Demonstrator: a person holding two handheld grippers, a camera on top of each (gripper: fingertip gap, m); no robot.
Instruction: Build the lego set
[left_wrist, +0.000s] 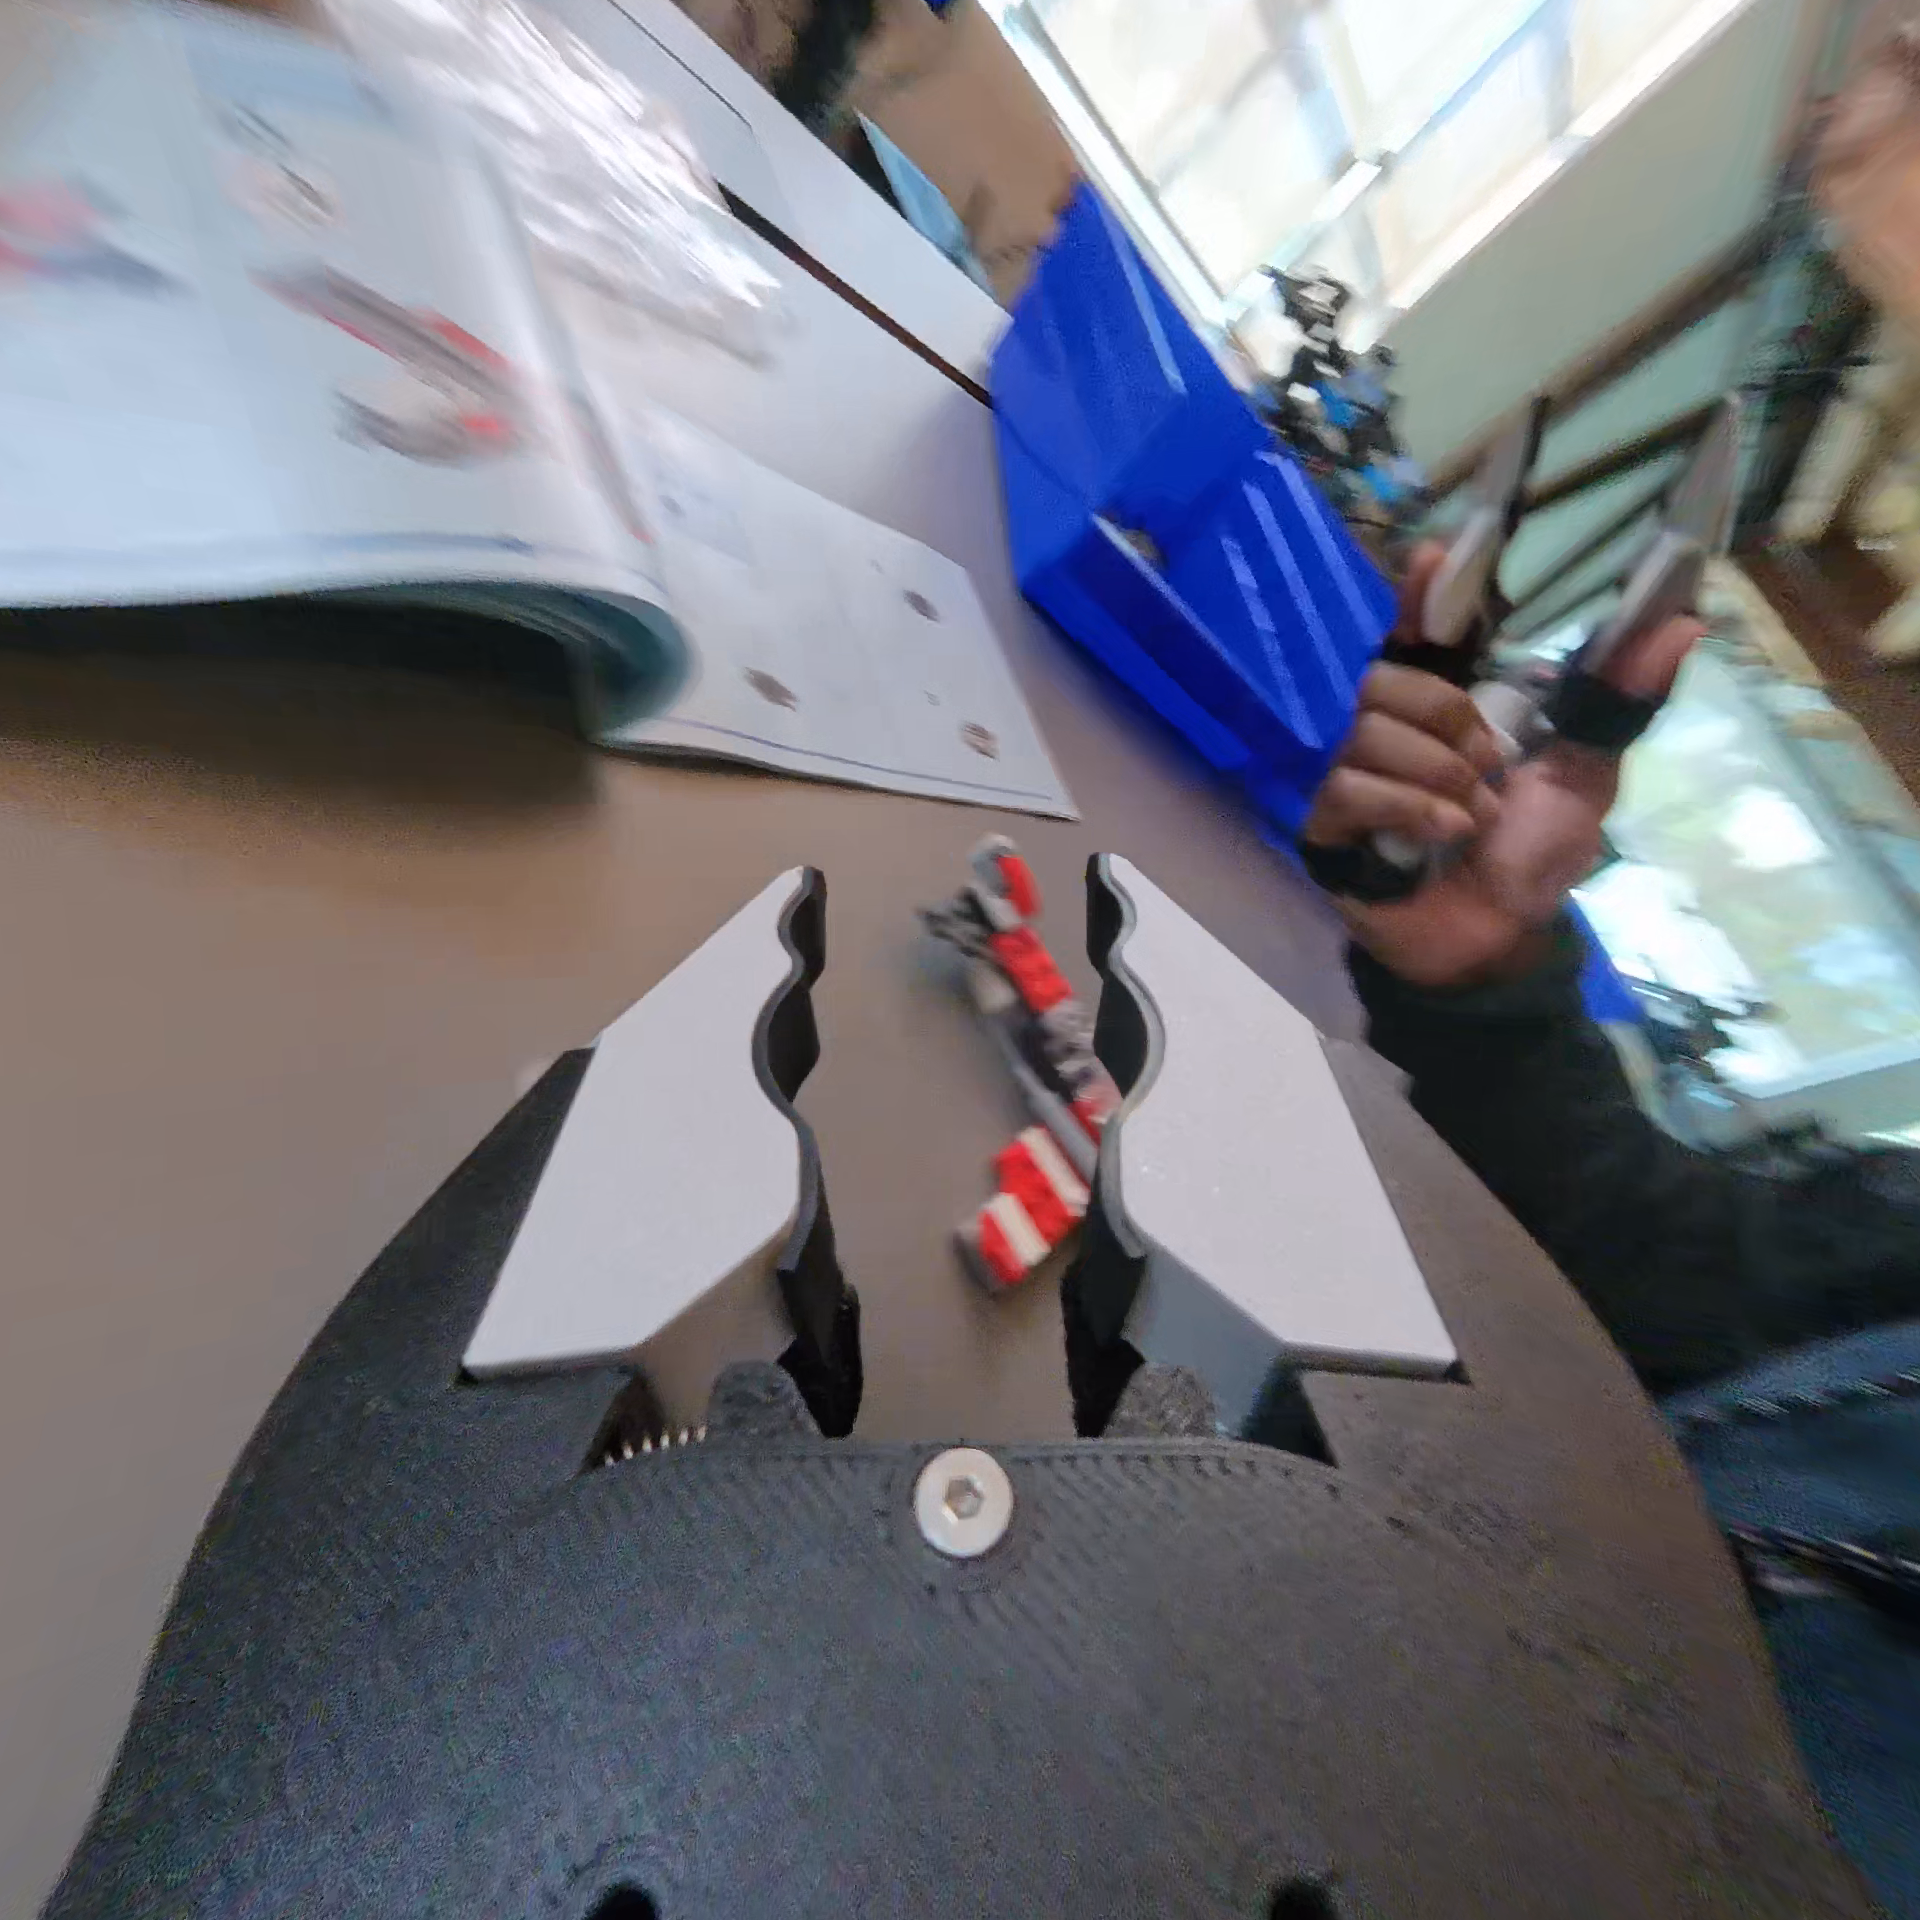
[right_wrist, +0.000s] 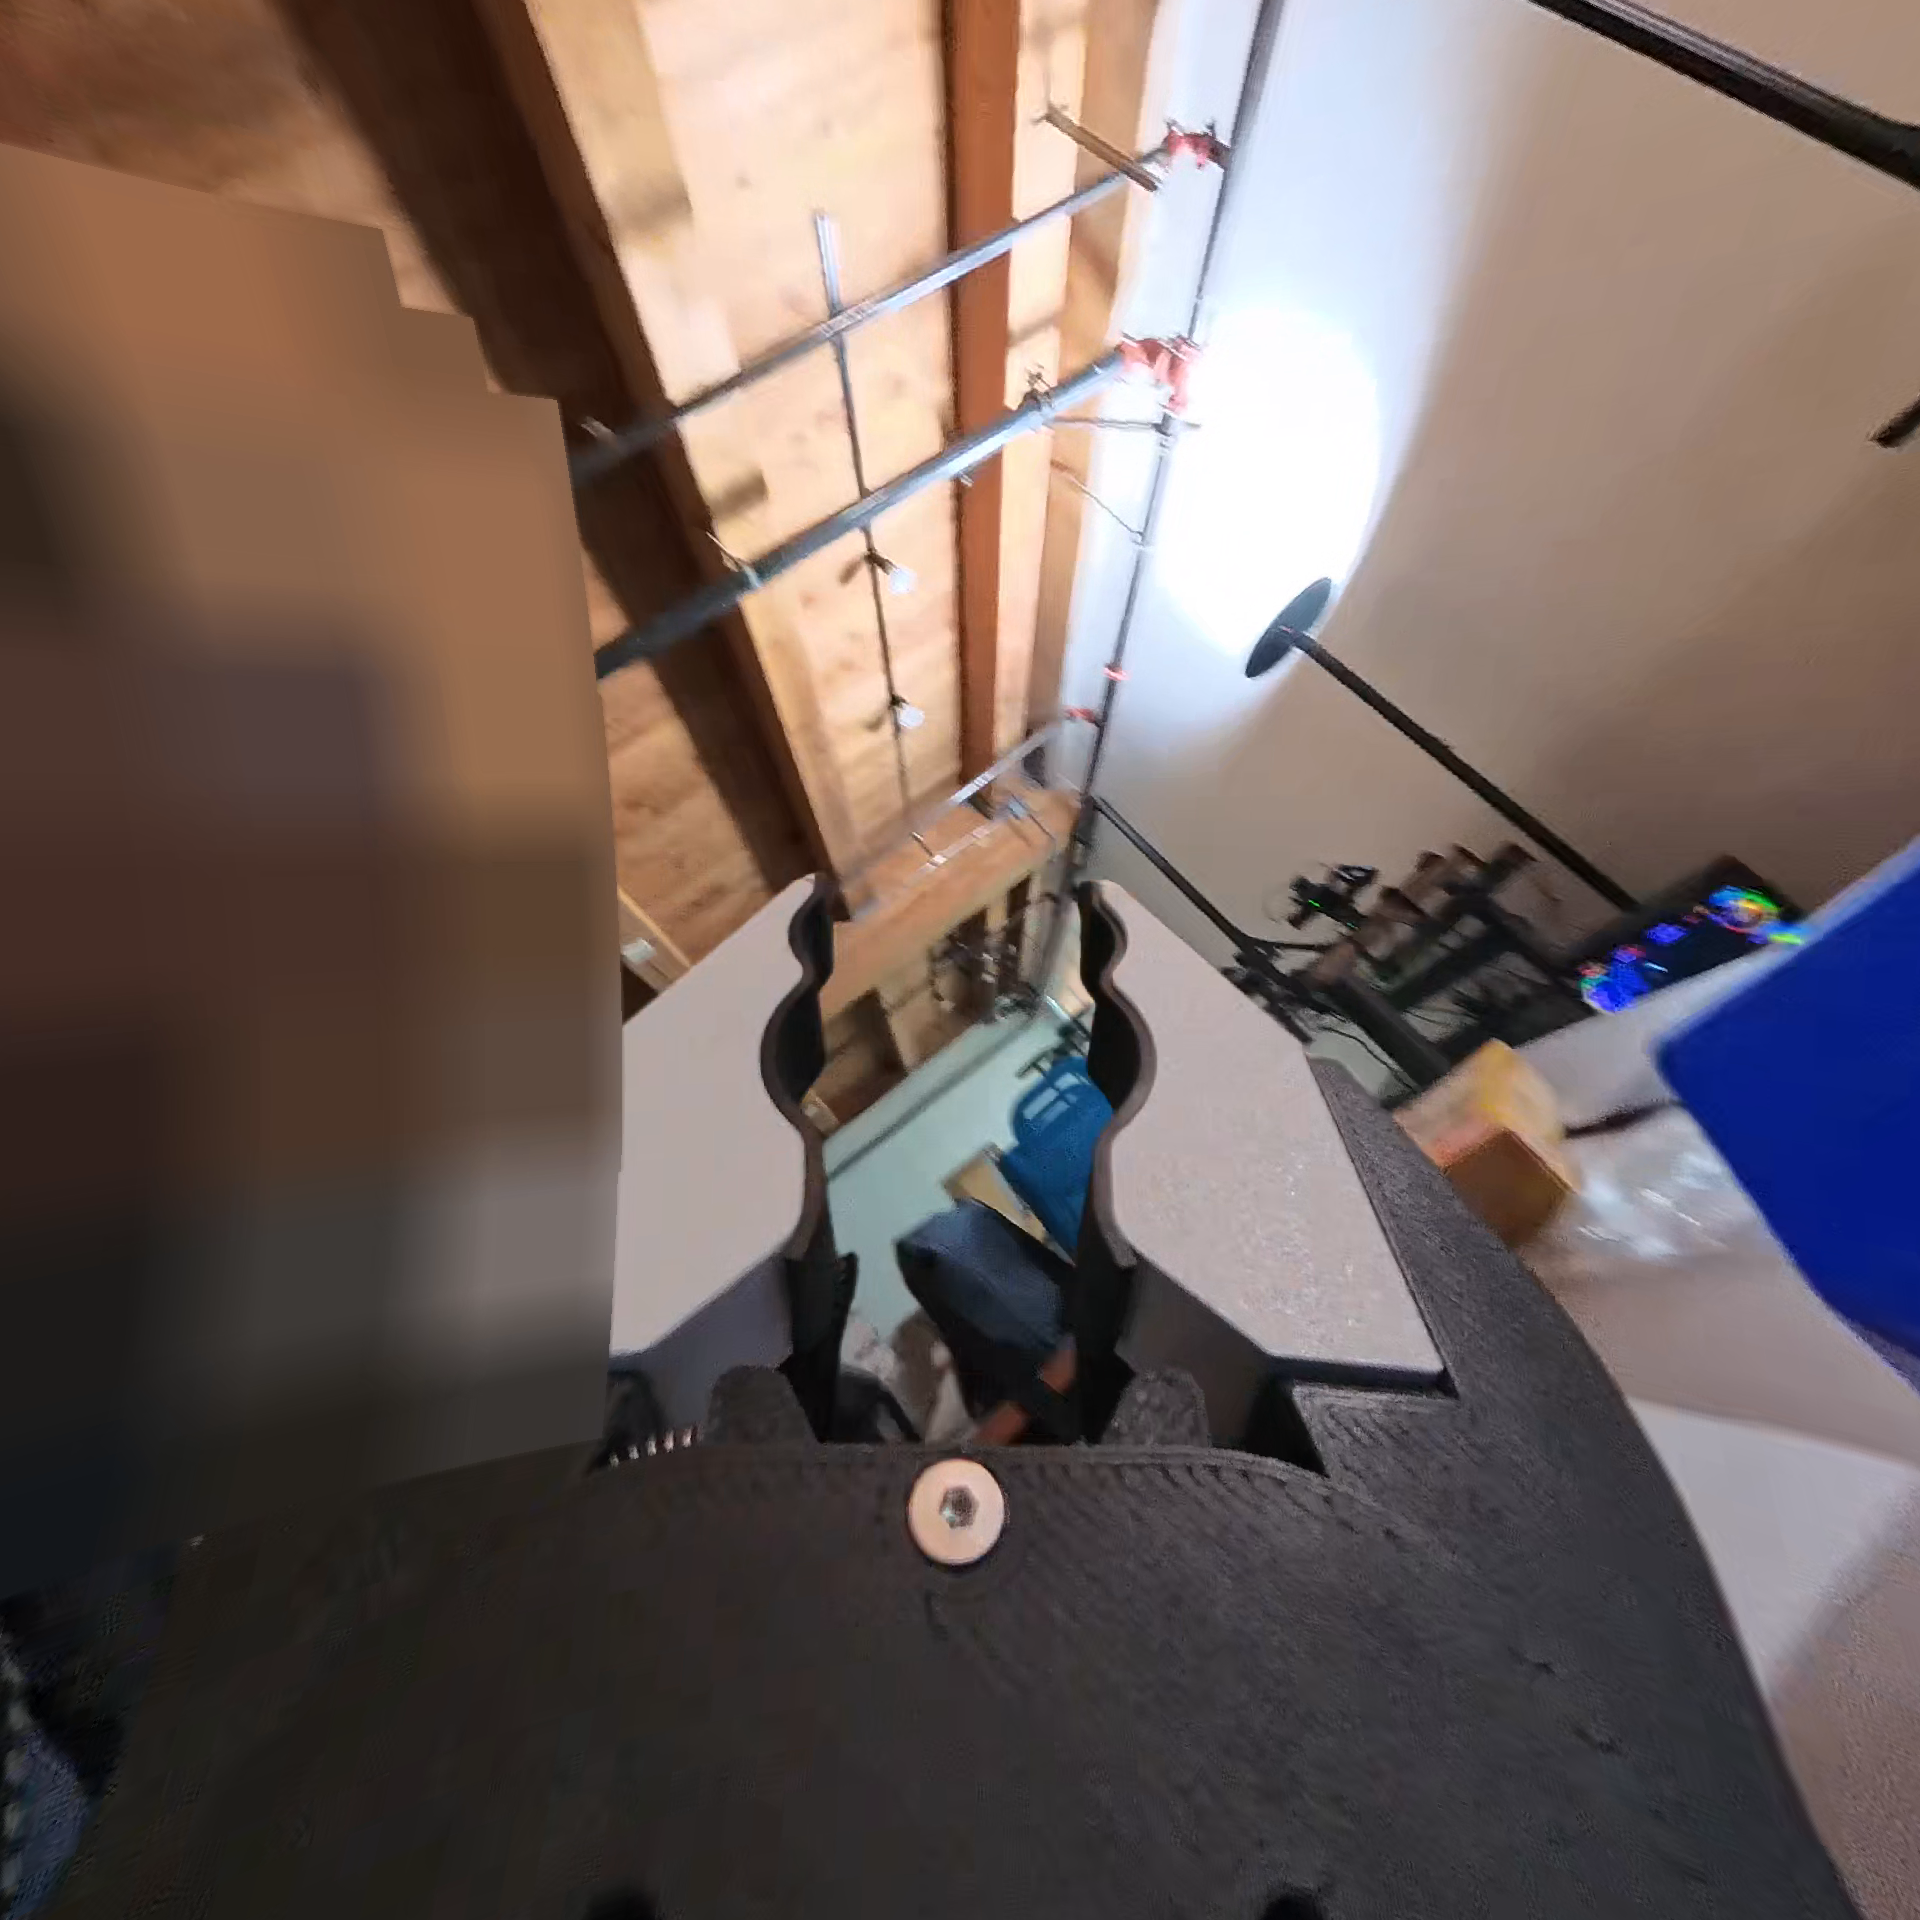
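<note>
Left hand-held gripper (left_wrist: 956, 894) open over lego assy (left_wrist: 1023, 1081), untouched.

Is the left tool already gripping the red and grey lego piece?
No. The left tool is open, and the lego piece lies on the table between its fingers, ungripped.

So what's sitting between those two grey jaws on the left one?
In the left wrist view, a red, white and grey lego assembly lies on the brown table between the open left gripper's jaws, close to one jaw; not gripped.

Left hand-held gripper (left_wrist: 956, 894) and right hand-held gripper (right_wrist: 951, 914) agape.
</note>
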